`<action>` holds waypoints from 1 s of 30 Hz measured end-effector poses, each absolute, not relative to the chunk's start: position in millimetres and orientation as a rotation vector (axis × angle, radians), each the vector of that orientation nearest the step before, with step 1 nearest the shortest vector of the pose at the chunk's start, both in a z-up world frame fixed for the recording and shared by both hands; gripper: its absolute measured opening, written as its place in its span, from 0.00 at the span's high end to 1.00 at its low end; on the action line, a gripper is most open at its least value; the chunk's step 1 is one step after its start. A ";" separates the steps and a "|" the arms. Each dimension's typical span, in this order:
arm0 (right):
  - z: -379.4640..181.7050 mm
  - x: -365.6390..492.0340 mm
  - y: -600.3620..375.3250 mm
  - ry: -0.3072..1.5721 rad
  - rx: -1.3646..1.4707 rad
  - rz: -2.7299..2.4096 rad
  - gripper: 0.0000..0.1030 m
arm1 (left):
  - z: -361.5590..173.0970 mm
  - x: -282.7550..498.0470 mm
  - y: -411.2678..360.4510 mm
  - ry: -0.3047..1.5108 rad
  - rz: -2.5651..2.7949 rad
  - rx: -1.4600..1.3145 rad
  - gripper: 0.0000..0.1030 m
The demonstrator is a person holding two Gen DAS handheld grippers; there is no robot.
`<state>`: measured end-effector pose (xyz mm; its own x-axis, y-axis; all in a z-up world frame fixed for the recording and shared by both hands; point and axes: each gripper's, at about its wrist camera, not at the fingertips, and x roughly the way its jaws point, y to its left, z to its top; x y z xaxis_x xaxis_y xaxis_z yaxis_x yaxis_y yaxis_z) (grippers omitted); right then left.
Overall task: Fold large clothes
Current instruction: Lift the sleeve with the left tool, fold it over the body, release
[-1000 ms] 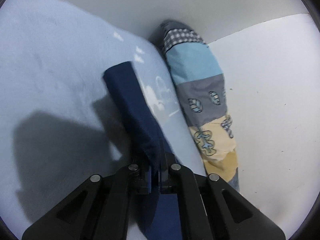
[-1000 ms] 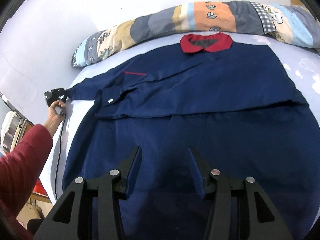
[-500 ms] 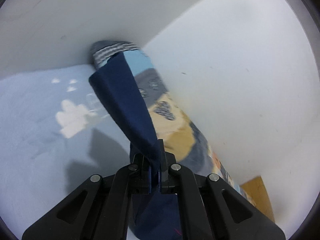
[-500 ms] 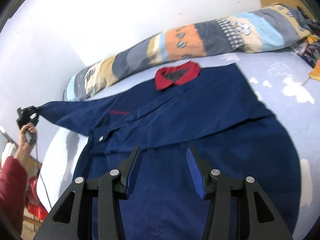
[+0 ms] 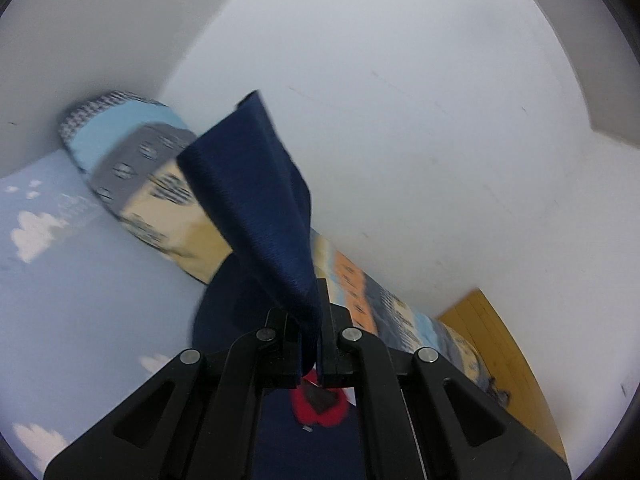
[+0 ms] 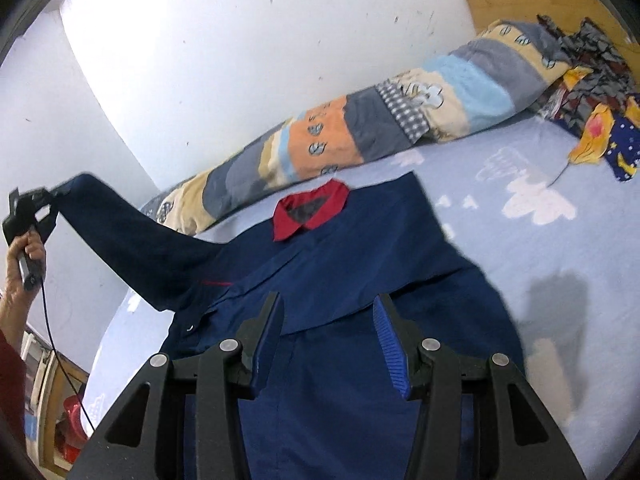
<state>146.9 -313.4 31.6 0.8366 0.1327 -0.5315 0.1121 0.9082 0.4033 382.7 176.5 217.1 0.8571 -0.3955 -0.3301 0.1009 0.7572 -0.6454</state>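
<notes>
Right now the navy shirt (image 6: pixel 360 280) is lying spread on my light-blue cloud-print sheet (image 6: pixel 560 248), its red collar (image 6: pixel 310 210) pointing toward the patchwork bolster (image 6: pixel 360 136) along the wall. I am gripping its sleeve (image 5: pixel 260 216) in my left gripper (image 5: pixel 308 344), fingers pinched tight on the cloth, and holding it stretched up off the bed. I am hovering my right gripper (image 6: pixel 328 340) above the shirt's body, its fingers spread wide and holding nothing.
</notes>
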 end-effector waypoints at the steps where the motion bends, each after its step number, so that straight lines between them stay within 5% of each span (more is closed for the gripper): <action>1: 32.5 144.0 -316.0 0.580 0.436 0.008 0.52 | 218.4 381.6 157.2 0.484 -0.304 -0.654 0.98; 13: 40.1 111.7 -368.3 0.519 0.523 -0.013 0.52 | 170.5 375.9 -71.4 0.672 -0.502 -0.496 0.98; 26: 38.8 104.8 -384.3 0.520 0.577 0.021 0.52 | -39.2 348.1 -242.7 1.018 -0.484 -0.247 0.98; 30: 37.9 105.5 -386.2 0.523 0.580 0.028 0.51 | -58.6 340.1 -240.8 1.068 -0.494 -0.219 0.86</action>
